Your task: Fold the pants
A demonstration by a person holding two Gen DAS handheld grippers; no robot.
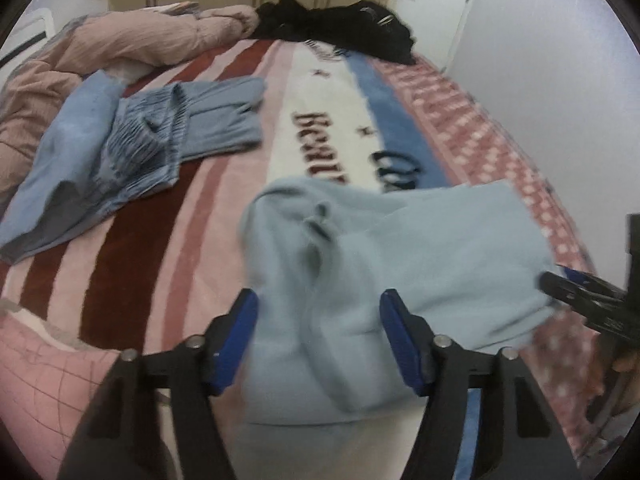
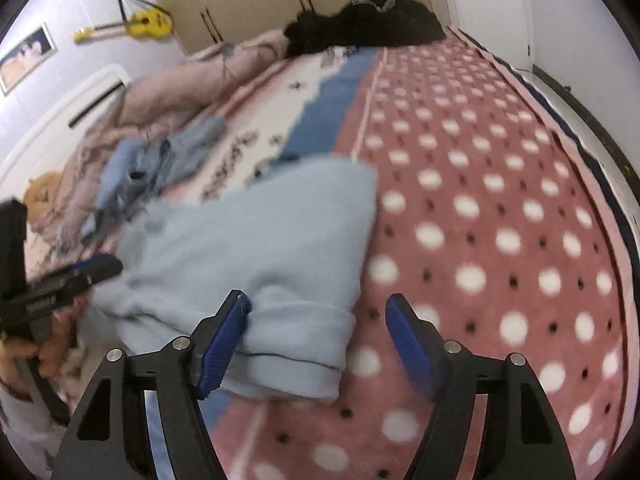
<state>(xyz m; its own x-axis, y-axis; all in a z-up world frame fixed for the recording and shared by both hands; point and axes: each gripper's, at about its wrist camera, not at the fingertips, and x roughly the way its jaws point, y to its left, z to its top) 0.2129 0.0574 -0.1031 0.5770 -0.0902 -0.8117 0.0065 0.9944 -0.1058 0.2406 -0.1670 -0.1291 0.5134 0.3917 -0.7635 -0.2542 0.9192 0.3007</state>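
Note:
Light blue pants [image 1: 420, 248] lie rumpled and partly folded on the striped and dotted bed blanket [image 1: 160, 272]. My left gripper [image 1: 320, 320] hangs over their near end, jaws apart, with loose cloth lying between and under the blue fingers [image 1: 244, 324]; nothing is pinched. In the right wrist view the pants [image 2: 260, 232] spread leftward, and their hemmed edge lies against the left finger [image 2: 224, 336] of my right gripper [image 2: 318, 320]. That gripper is open, with mostly bare blanket between its fingers. Each gripper shows at the edge of the other's view: the right gripper [image 1: 580, 292] and the left gripper [image 2: 92, 272].
Darker blue garments [image 1: 192, 120] lie folded and heaped at the left of the bed. A pink quilt [image 1: 120, 40] is bunched beyond them. A black clothes pile [image 1: 340, 28] sits at the far end. The dotted blanket part [image 2: 500, 200] stretches right. A yellow guitar [image 2: 140, 24] hangs on the wall.

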